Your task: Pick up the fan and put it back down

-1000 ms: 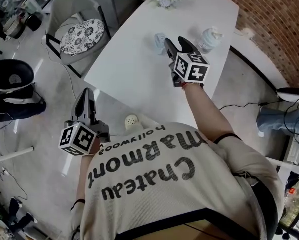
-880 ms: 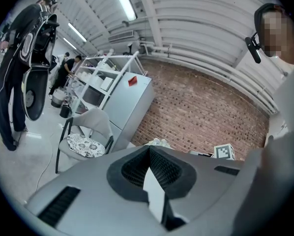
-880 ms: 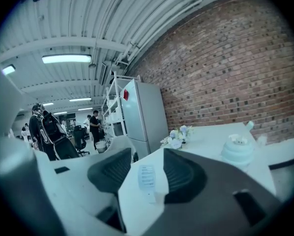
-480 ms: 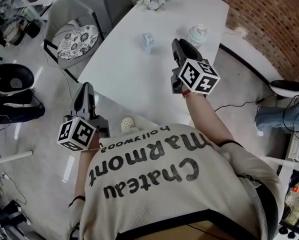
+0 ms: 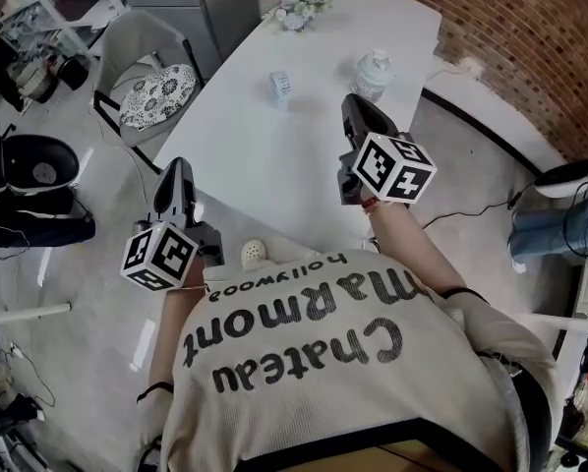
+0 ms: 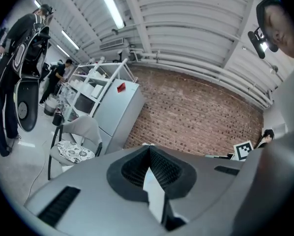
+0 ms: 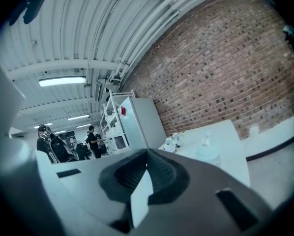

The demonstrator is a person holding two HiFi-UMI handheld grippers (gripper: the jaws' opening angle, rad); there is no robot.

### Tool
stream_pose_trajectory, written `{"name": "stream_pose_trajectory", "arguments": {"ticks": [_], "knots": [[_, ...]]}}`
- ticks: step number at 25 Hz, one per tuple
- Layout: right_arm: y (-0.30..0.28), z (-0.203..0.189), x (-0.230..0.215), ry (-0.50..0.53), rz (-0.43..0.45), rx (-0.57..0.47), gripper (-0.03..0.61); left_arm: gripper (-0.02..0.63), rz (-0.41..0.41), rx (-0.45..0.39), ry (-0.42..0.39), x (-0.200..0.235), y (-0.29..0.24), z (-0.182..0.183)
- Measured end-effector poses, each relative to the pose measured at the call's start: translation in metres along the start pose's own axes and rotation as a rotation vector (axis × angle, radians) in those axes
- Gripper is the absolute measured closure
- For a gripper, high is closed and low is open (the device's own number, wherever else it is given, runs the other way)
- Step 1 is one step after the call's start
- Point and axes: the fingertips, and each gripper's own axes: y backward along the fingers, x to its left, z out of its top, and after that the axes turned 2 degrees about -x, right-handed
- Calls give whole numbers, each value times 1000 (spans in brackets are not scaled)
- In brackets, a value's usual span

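Resting on white counter (image 5: 264, 155), toward far end: fan (image 5: 281, 87), apart from both claws. Right claw (image 5: 354, 103) over counter's right edge, jaws just closing, now clenched on nothing. Left claw (image 5: 175, 168) off counter's near-left corner, clenched, empty.

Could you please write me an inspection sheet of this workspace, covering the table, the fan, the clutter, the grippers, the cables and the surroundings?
Surface: white table, mostly bare.
Job's things: fan stands on the table, apart from both grippers.
Clutter: jar and flowers towards the table's far end.
Grippers: left gripper shut, empty, by the table's near left corner. Right gripper has just been closing and is now shut, with nothing between its jaws, above the table's right side.
Cables: cable on the floor right of the table.
Surroundings: chair with a patterned cushion at the left, brick wall at the right.
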Motion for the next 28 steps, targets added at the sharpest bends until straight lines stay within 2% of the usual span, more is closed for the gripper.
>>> {"name": "stream_pose_trajectory", "arguments": {"ticks": [13, 19, 28], "knots": [[45, -19, 16, 5, 132, 46, 575, 612, 25, -7, 3, -39, 34, -26], [57, -35, 20, 35, 149, 97, 575, 612, 51, 9, 28, -41, 50, -41], [67, -44, 23, 60, 158, 121, 575, 612, 55, -1, 26, -45, 63, -41]]}}
